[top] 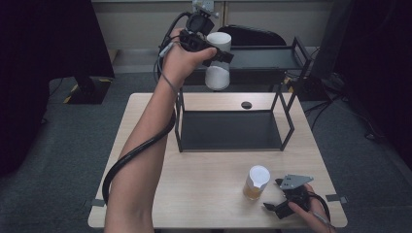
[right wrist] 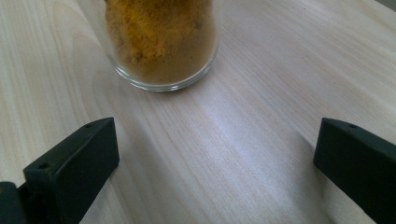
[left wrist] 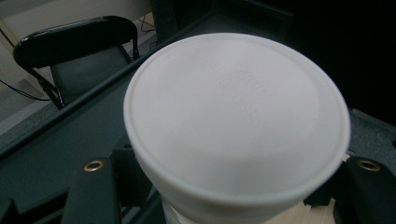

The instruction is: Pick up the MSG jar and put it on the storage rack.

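Observation:
My left gripper [top: 219, 54] is raised at the back, level with the top shelf of a black wire rack [top: 287, 127], and is shut on a white jar [top: 217, 73] filled with white powder. In the left gripper view the jar's white lid [left wrist: 236, 116] sits between the jaws. A glass jar of orange-yellow powder [top: 255, 183] with a white lid stands on the wooden table [top: 204, 184] near the front. Just right of it my right gripper [top: 273, 195] rests open, its jaws pointing at the glass jar [right wrist: 161, 42] with bare table between them.
The rack has a dark lower shelf [top: 228, 130] and an upper shelf [top: 265, 57]. A black chair [top: 255, 35] stands behind the table. A cable hole [top: 246, 105] lies at the table's back edge. A black cable [top: 131, 155] trails from the left gripper.

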A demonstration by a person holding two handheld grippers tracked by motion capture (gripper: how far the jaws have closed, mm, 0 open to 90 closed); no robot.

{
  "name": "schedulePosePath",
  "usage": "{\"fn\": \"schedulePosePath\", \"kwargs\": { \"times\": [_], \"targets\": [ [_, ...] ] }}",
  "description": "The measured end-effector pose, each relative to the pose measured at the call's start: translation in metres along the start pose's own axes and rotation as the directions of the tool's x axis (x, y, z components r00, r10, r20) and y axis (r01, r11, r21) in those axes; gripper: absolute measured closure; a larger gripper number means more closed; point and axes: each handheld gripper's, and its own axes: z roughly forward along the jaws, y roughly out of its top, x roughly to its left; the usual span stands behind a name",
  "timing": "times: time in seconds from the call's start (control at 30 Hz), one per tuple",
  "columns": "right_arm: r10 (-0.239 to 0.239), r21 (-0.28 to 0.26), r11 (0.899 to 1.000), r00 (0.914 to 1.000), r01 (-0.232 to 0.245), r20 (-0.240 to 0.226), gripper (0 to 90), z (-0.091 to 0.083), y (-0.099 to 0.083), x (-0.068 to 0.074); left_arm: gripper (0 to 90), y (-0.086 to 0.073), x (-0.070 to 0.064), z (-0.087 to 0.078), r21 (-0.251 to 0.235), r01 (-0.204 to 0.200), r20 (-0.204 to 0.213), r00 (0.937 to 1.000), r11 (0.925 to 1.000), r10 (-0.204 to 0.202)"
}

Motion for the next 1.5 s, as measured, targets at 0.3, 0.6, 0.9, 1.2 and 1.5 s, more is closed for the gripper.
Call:
{"fn": "schedulePosePath", "kwargs": {
  "times": [0.3,0.6,0.9,1.2,1.5],
  "targets": [
    [0.000,0.000,1.000,1.0000,0.000,0.000,0.0,0.000,0.000,0.000,34.7,0.018,0.003,0.001,-0.005,-0.001,-0.017,0.9999,1.0000,0.001],
    [0.000,-0.001,1.000,1.0000,0.000,0.000,0.0,0.000,0.000,0.000,34.7,0.033,0.011,0.004,-0.017,-0.001,-0.031,0.9995,0.9998,0.001],
    [0.000,0.000,1.000,1.0000,0.000,0.000,0.0,0.000,0.000,0.000,34.7,0.038,0.026,0.018,-0.015,0.016,-0.061,0.9980,0.9997,-0.017],
    [0.001,0.000,1.000,1.0000,-0.001,-0.001,0.0,0.000,0.000,0.000,34.7,0.039,0.040,0.035,-0.006,0.029,-0.076,0.9967,0.9996,-0.029],
    [0.000,0.000,1.000,1.0000,0.000,0.000,0.0,0.000,0.000,0.000,34.6,0.032,0.047,0.045,-0.008,0.031,-0.075,0.9967,0.9995,-0.032]
  ]
}}
